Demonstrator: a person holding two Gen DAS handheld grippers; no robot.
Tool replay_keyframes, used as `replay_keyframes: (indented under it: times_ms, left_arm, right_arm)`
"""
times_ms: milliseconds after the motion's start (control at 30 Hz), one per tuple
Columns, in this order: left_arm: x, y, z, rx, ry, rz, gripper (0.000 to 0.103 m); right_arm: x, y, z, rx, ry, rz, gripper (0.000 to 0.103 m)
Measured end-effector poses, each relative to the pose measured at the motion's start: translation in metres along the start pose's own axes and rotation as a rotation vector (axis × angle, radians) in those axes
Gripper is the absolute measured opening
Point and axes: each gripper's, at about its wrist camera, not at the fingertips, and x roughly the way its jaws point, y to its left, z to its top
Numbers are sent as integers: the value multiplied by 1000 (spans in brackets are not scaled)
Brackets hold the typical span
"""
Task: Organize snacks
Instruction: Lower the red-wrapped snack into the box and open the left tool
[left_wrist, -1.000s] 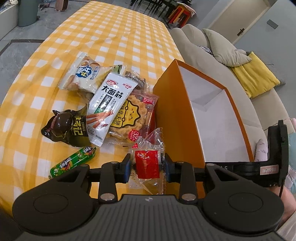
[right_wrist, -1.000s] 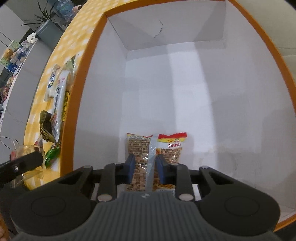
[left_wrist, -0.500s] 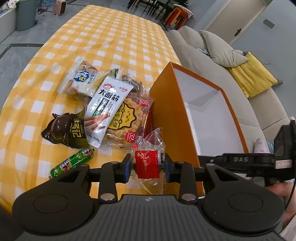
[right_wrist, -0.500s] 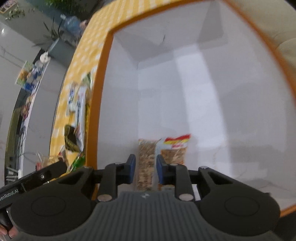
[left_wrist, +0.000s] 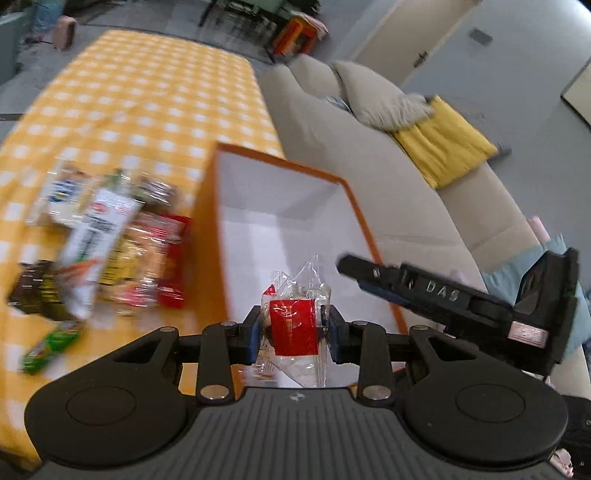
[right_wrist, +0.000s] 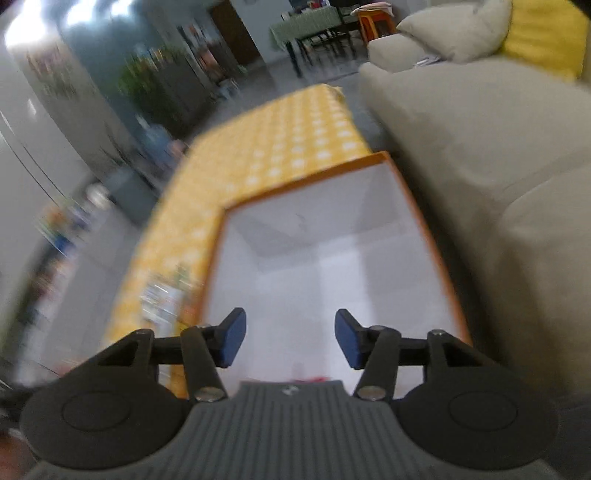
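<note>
holding a small clear-wrapped snack with a red label (left_wrist: 293, 326) between the closed pads of the left gripper (left_wrist: 293, 328), poised over the near end of the tall orange cardboard box with a white lining (left_wrist: 221, 236). pinched firmly from both sides, wrapper crinkled above and below the grip. not yet inside the box, by the look of it; seemingly just above the rim, ready to go down.

right gripper (right_wrist: 290, 341) spread wide, blue pads well apart, nothing between them, hovering over the same box opening. seen from the left wrist view as a black finger reaching across the right rim.

inside the box, only a sliver of red at the bottom edge of the right wrist view, too blurred to name; rest of the white floor bare where visible.

left to do, judging from the table: a blurred heap of packets (left_wrist: 107, 243) beside the box on the yellow checked tablecloth (left_wrist: 147, 96), plus a green sausage stick (left_wrist: 50, 345) nearer the edge. early in the job, most snacks still outside.
</note>
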Motion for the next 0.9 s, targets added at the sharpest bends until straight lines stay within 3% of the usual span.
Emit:
replay_keyframes:
  times_ms: [200,400,500,667,900]
  left_arm:
    - [63,-28,-8,53,130,64,39]
    - [107,-45,-12,66,198,89,39]
    - [125,-53,-15,83,236,163,38]
    - [134,-55,-22,112,240,191,40]
    - [135,-54,-24,121,258,239,63]
  right_arm:
    - [-13,-17,1,26,-87,29,54]
    - [-8,-39,-2,111,-59,31,54]
    - [-7,-44,-2,113,-43,3,55]
    - [-1,-50,-3,137,5,8,55]
    - [3,-47,-7,102,39,-39,55]
